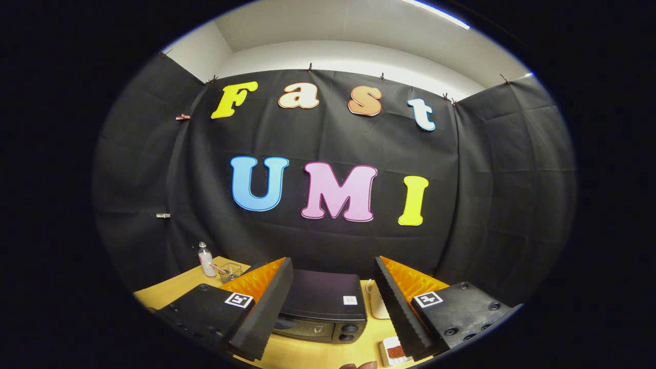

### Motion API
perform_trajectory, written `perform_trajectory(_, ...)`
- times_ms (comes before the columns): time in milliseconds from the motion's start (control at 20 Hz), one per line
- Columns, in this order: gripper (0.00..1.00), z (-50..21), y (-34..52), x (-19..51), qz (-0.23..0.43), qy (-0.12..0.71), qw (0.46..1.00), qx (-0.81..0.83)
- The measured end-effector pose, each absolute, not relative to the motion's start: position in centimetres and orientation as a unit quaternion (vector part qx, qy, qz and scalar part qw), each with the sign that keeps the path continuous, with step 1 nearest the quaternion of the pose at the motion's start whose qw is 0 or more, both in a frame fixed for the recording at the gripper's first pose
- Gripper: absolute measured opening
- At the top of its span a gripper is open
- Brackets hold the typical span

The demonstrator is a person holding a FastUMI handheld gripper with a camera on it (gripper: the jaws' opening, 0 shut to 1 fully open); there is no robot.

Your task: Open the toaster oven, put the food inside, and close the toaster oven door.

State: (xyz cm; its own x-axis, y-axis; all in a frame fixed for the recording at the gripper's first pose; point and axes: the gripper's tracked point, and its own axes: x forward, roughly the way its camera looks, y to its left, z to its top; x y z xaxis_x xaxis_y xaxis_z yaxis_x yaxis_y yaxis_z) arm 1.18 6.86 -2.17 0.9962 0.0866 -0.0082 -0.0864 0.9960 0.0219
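One toaster oven (320, 310), door shut, sits on the table (179, 289) just ahead, between the fingers of the gripper (333, 302), which gapes wide and empty. Likely rigid, heavy; grasp door's top edge. Food (395, 352) near right finger, probably light, soft.

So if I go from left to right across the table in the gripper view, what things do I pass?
Clear bottle → small wire basket → black toaster oven, between the open tool's fingers, door shut → white thing beside the oven → small white tray holding something reddish-brown, nearer the tool.
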Motion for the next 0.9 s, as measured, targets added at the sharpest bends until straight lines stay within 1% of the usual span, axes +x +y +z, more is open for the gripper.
perform_trajectory(200,0.97,-6.3,10.5,2.9,0.051,0.021,0.998,0.02)
perform_trajectory(500,0.98,-15.4,15.8,5.1,0.071,0.065,0.995,0.014)
perform_trajectory(700,0.98,-19.2,16.7,5.8,0.062,0.087,0.994,0.018)
perform_trajectory(900,0.98,-21.2,17.3,6.6,0.052,0.112,0.992,0.036)
